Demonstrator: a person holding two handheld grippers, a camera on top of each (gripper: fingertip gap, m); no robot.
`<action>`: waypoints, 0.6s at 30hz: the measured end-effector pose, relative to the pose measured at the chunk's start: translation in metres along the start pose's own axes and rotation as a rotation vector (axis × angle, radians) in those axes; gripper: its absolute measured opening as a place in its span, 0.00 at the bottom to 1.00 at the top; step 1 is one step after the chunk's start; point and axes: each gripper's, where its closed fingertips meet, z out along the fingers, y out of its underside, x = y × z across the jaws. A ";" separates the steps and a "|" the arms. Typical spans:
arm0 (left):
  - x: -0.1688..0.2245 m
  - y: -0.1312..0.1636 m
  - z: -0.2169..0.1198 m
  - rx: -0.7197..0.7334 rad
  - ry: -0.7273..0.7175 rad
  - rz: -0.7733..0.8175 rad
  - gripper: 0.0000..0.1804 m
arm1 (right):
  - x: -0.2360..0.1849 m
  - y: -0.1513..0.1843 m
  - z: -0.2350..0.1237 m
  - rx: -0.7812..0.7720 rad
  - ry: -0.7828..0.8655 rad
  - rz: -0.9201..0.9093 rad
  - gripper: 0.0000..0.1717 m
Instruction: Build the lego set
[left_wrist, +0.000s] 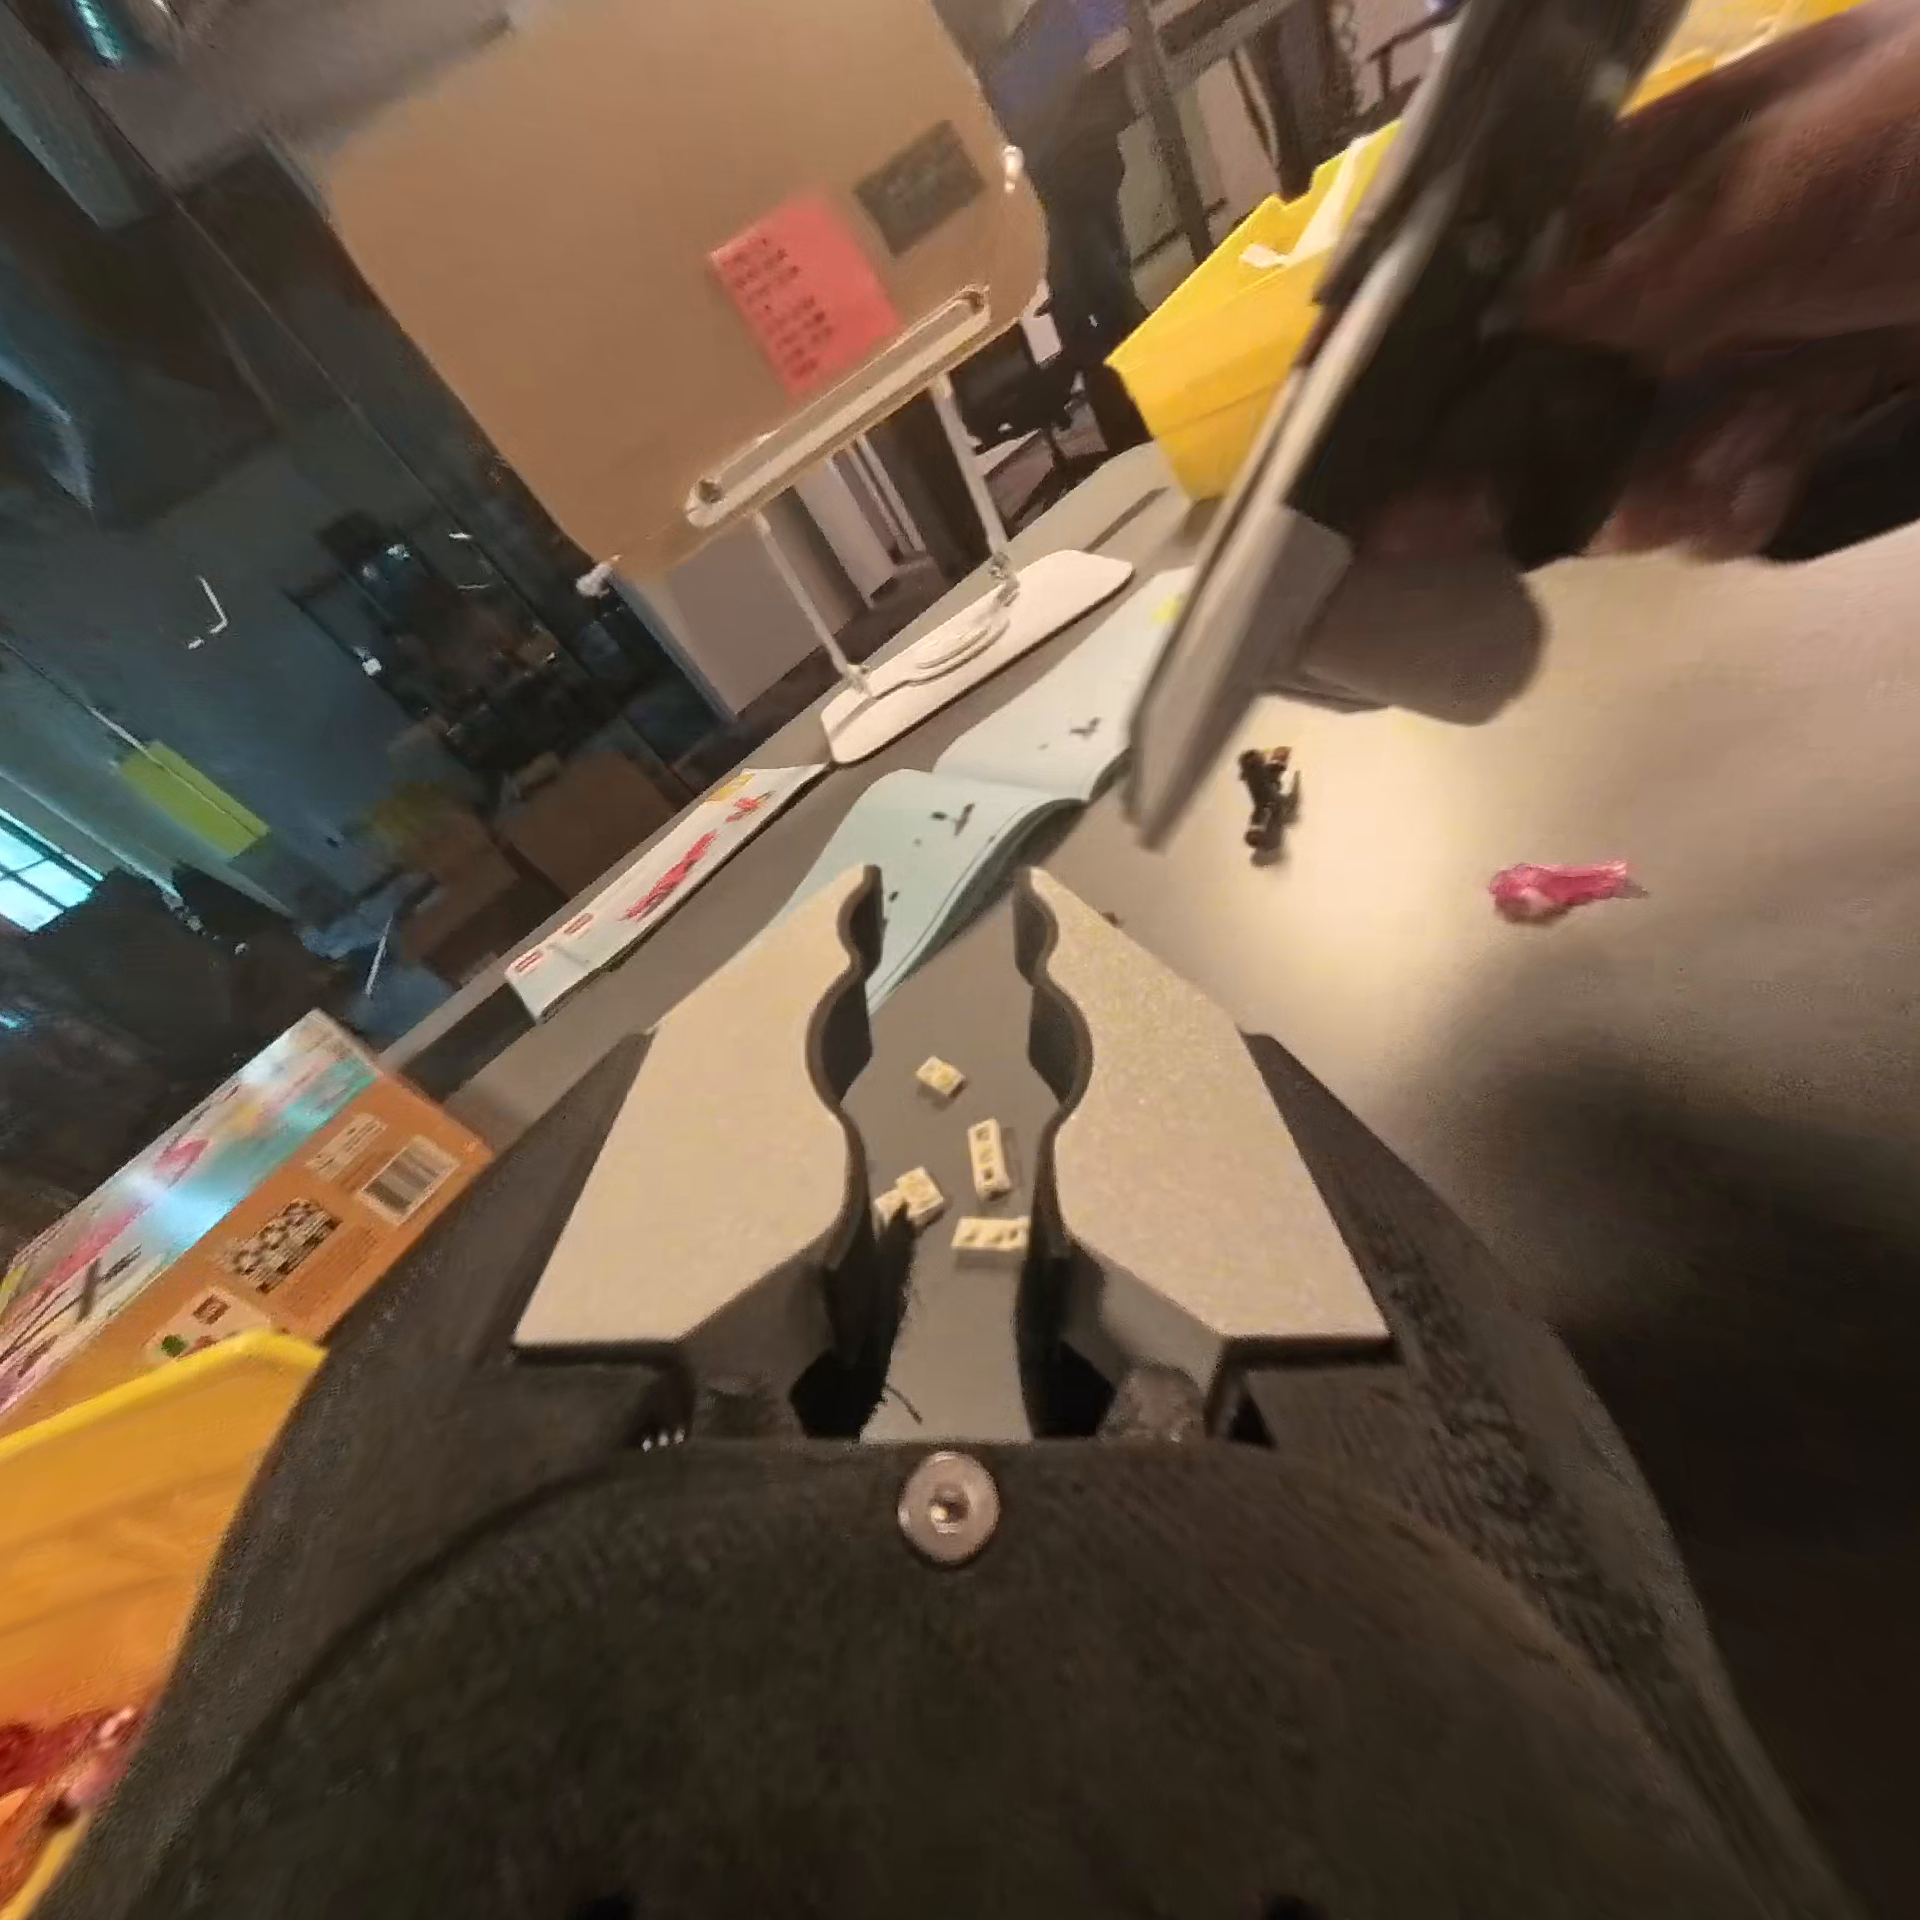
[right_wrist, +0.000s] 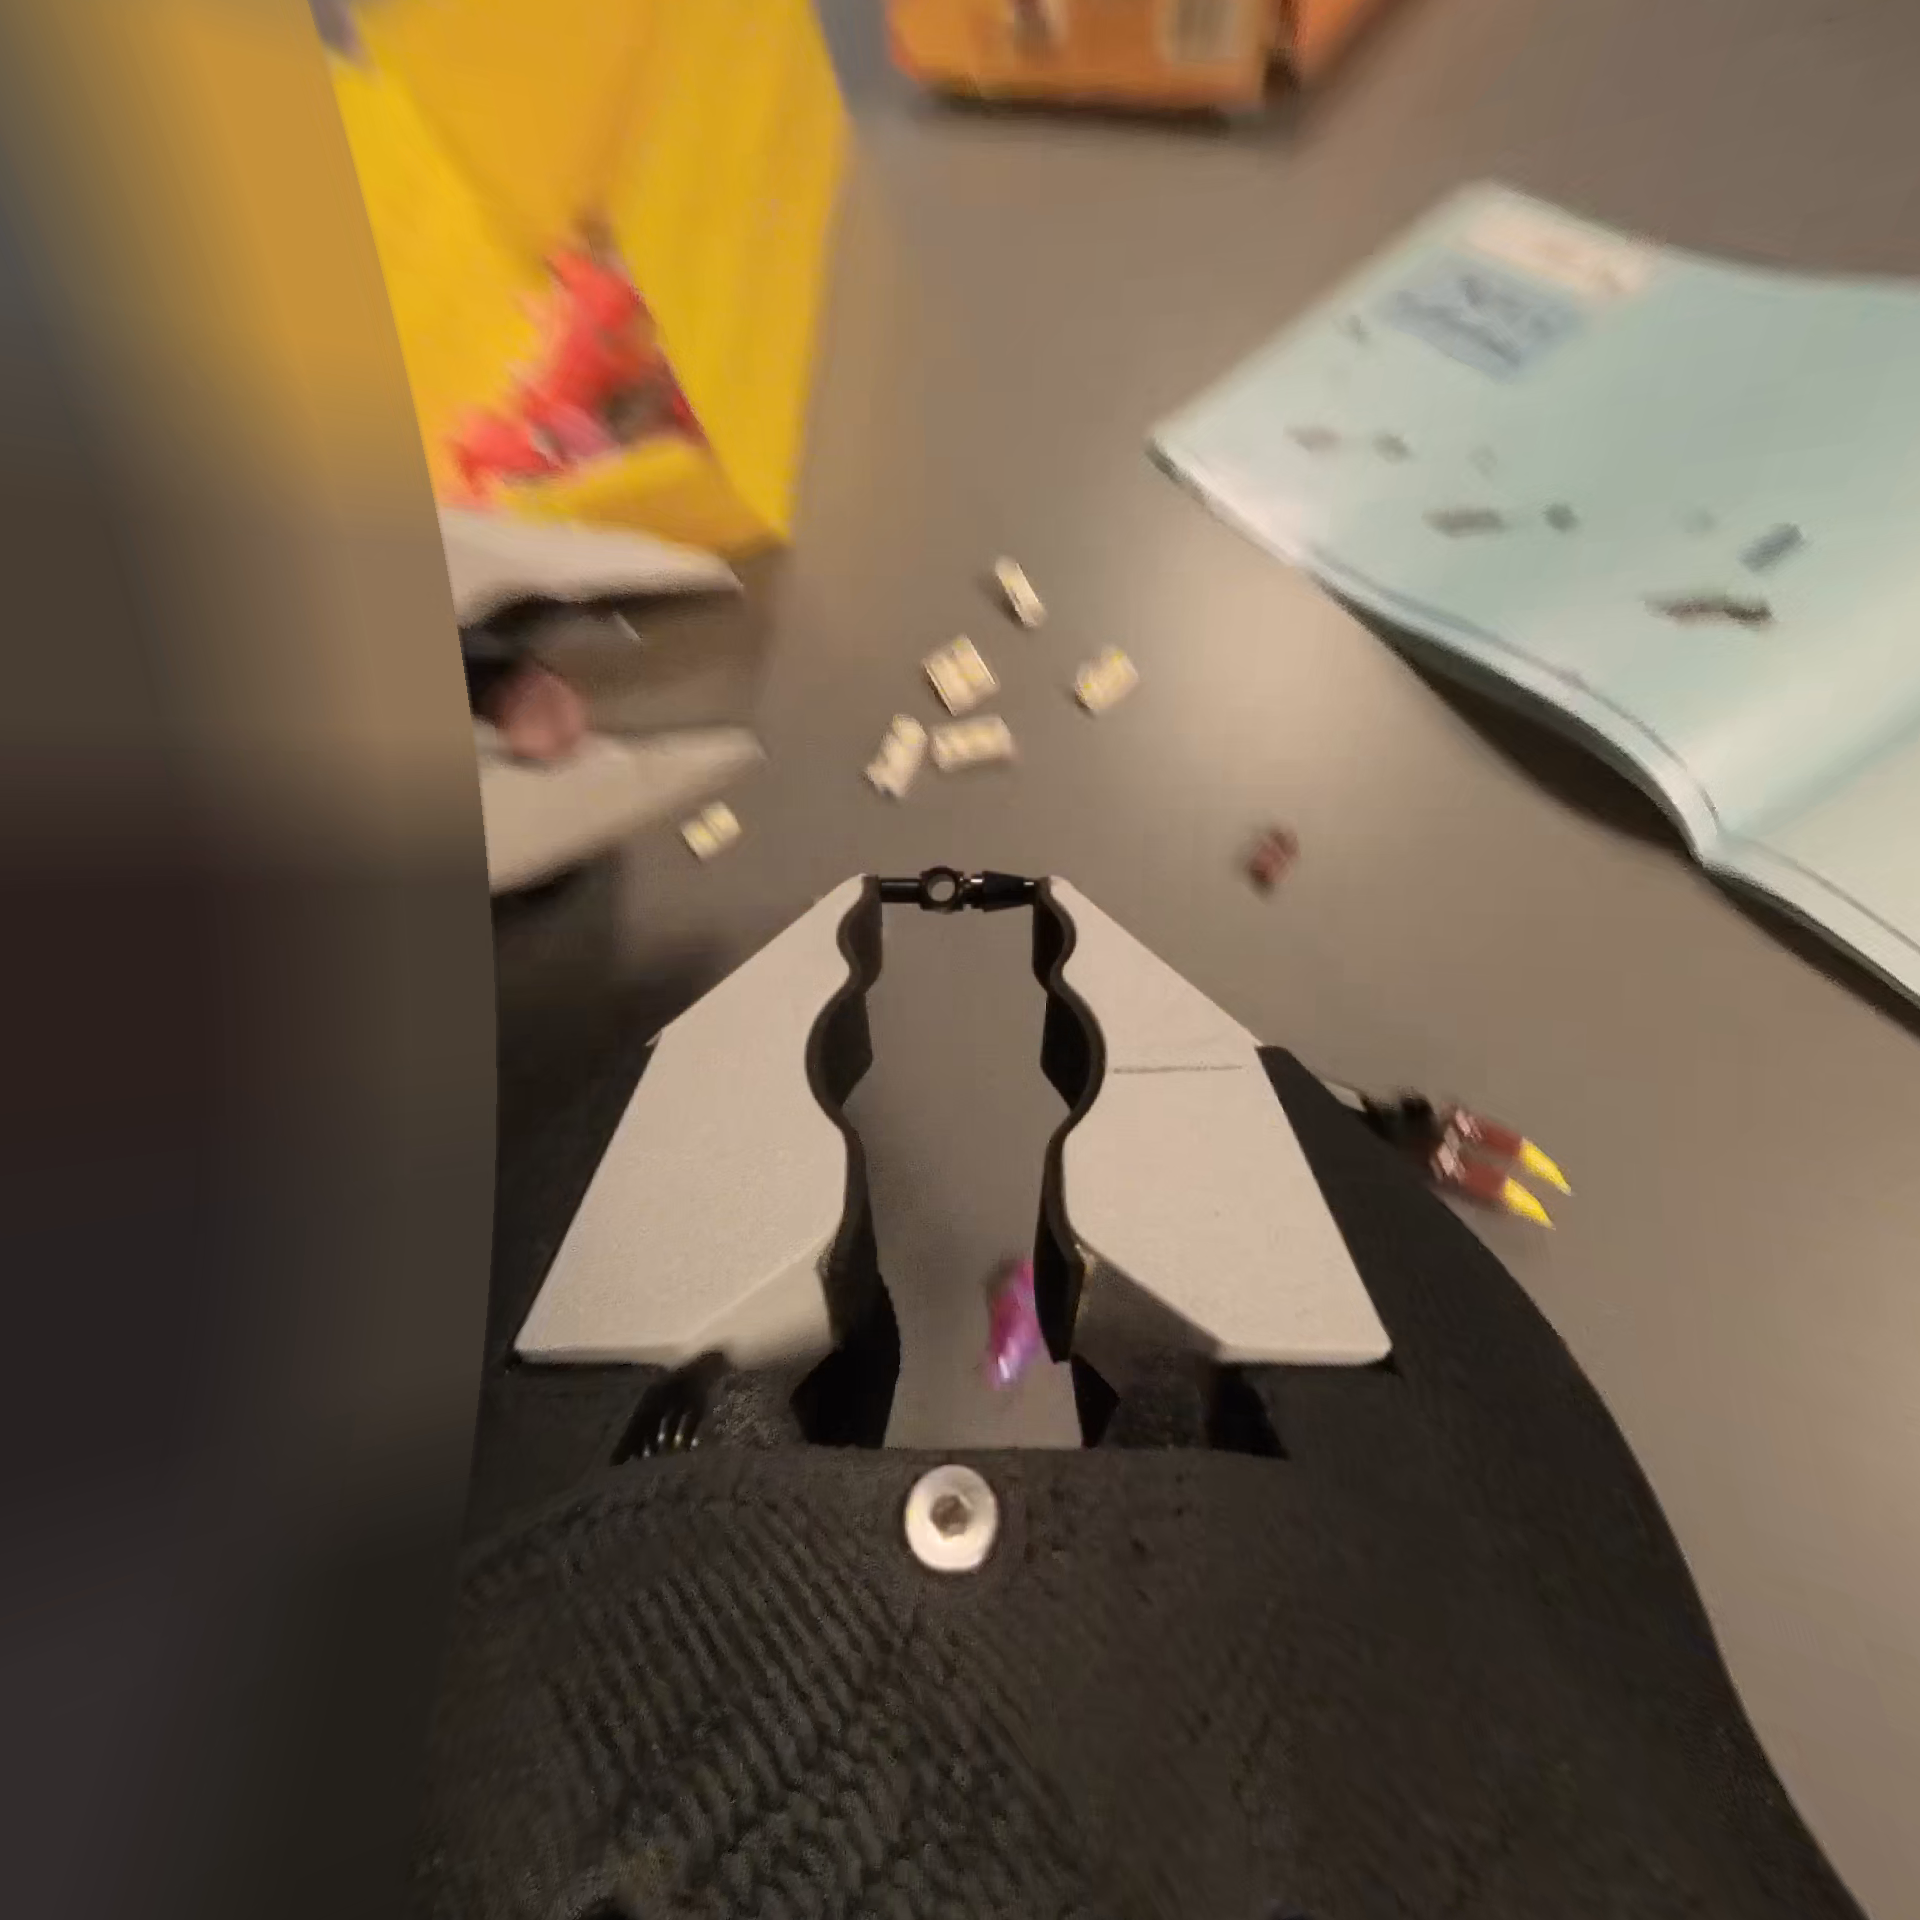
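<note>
My right gripper (right_wrist: 956, 894) is shut on a small black rod piece (right_wrist: 940, 890) with a ring in its middle, held crosswise between the fingertips above the grey table (right_wrist: 1039, 416). From the left wrist view it hangs at the upper right, its fingers (left_wrist: 1205, 665) pointing down near a small black model (left_wrist: 1268, 800). My left gripper (left_wrist: 945, 904) is open with nothing between its tips. Several small white bricks (left_wrist: 982, 1153) lie on the table under it. They also show in the right wrist view (right_wrist: 966, 717), beside the blurred left fingers (right_wrist: 623, 790).
An open light blue booklet (left_wrist: 935, 842) (right_wrist: 1662, 468) lies ahead. A pink piece (left_wrist: 1558, 888), dark red pieces with yellow tips (right_wrist: 1496, 1164) and a small dark red brick (right_wrist: 1273, 857) lie loose. Yellow bins (right_wrist: 623, 260) (left_wrist: 1216, 374), an orange box (left_wrist: 312, 1216) and a board stand (left_wrist: 977, 644) surround the area.
</note>
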 end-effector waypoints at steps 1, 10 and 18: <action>-0.005 0.001 -0.002 0.009 -0.019 -0.006 0.12 | 0.006 0.012 -0.001 -0.084 0.058 -0.009 0.16; -0.036 0.004 -0.010 0.028 -0.155 -0.144 0.15 | 0.013 0.056 0.015 -0.443 0.243 -0.188 0.16; -0.047 0.007 -0.014 0.028 -0.191 -0.220 0.16 | 0.010 0.067 0.015 -0.477 0.229 -0.134 0.33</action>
